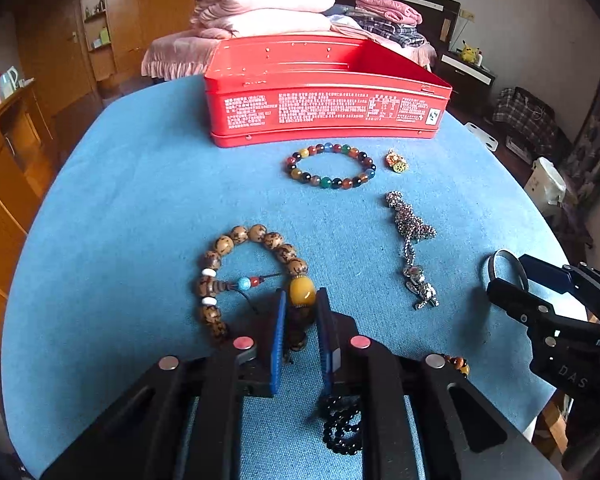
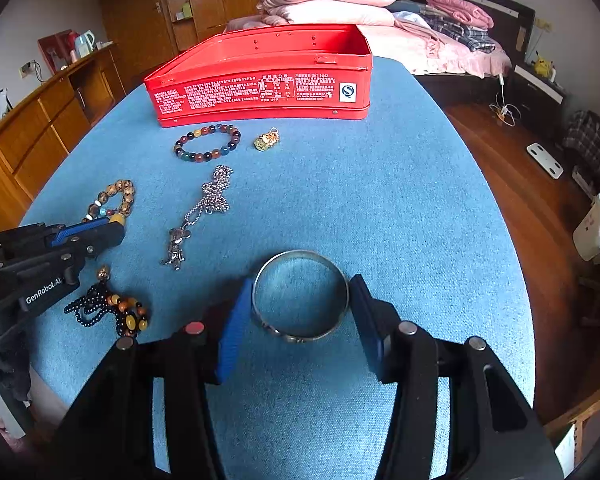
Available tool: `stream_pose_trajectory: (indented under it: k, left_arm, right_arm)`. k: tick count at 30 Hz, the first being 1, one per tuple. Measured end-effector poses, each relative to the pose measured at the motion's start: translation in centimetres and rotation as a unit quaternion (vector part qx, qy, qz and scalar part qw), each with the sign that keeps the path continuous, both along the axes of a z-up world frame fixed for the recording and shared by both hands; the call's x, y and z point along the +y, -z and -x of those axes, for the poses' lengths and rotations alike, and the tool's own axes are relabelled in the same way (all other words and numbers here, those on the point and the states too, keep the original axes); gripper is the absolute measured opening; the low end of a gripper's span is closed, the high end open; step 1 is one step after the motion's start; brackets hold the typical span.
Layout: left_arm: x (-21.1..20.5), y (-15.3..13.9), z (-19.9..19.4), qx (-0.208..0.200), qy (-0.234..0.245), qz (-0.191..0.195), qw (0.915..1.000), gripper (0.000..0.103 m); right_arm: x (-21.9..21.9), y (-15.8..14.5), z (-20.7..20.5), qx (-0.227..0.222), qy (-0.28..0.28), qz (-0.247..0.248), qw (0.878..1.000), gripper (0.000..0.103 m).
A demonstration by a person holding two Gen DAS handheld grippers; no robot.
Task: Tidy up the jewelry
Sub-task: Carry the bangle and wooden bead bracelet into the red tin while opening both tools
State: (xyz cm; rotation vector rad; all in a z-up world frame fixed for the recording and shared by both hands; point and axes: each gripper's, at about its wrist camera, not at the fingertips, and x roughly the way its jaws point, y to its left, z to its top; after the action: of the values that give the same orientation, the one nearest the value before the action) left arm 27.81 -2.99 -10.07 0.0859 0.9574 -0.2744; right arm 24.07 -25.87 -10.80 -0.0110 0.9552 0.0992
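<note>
A brown bead bracelet (image 1: 256,234) lies on the blue table, and my left gripper (image 1: 301,300) is shut on its large amber bead (image 1: 302,292). My right gripper (image 2: 302,282) is shut on a silver bangle (image 2: 300,255) resting flat on the cloth, one blue pad on each side of the ring. The open red tin (image 1: 324,104) stands at the far side. In front of it lie a multicoloured bead bracelet (image 1: 324,182) and a small gold charm (image 1: 397,161). A silver chain with a figure pendant (image 1: 412,236) lies mid-table.
A black bead strand with orange beads (image 2: 100,304) lies near the front edge, under my left gripper (image 2: 112,228). The round table (image 2: 400,200) drops off to wooden floor on the right. A bed with folded pink bedding (image 1: 268,12) stands behind, a wooden cabinet (image 2: 60,120) to the left.
</note>
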Motion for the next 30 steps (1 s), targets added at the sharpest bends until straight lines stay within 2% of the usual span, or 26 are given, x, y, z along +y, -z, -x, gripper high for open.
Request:
stream_pose_trajectory:
  k: [2,5,7,8,15,30]
  left_arm:
    - [-0.4,0.1,-0.2,-0.005,0.002,-0.005,1.0000,0.027]
    - [-0.6,0.2,-0.3,-0.010,-0.003,-0.004,0.9999,0.026]
    - [-0.2,0.2,-0.2,-0.010,-0.008,0.001,0.9999,0.014]
    - [-0.1,0.1,-0.3,-0.008,-0.010,0.007,0.9999,0.013]
    - [1.0,-0.3,0.5,-0.007,-0.020,0.023,0.9995,0.013]
    - [2.1,-4.3,0.2,-0.057,-0.034,0.056,0.9962,0.013]
  right_arm:
    - [0.1,0.1,0.0,-0.001,-0.001,0.003,1.000,0.050]
    - [0.4,0.3,0.1,-0.009,-0.004,0.013,1.000,0.050]
    - [0.3,0.3,0.1,-0.010,-0.003,0.012,1.000,0.049]
    - [0.3,0.3,0.1,-0.011,-0.003,0.012,1.000,0.048]
    - [0.3,-0.1,0.5,-0.011,0.001,0.011,1.000,0.048]
    - [0.8,-3.5,-0.7,-0.044,-0.008,0.017,0.999,0.048]
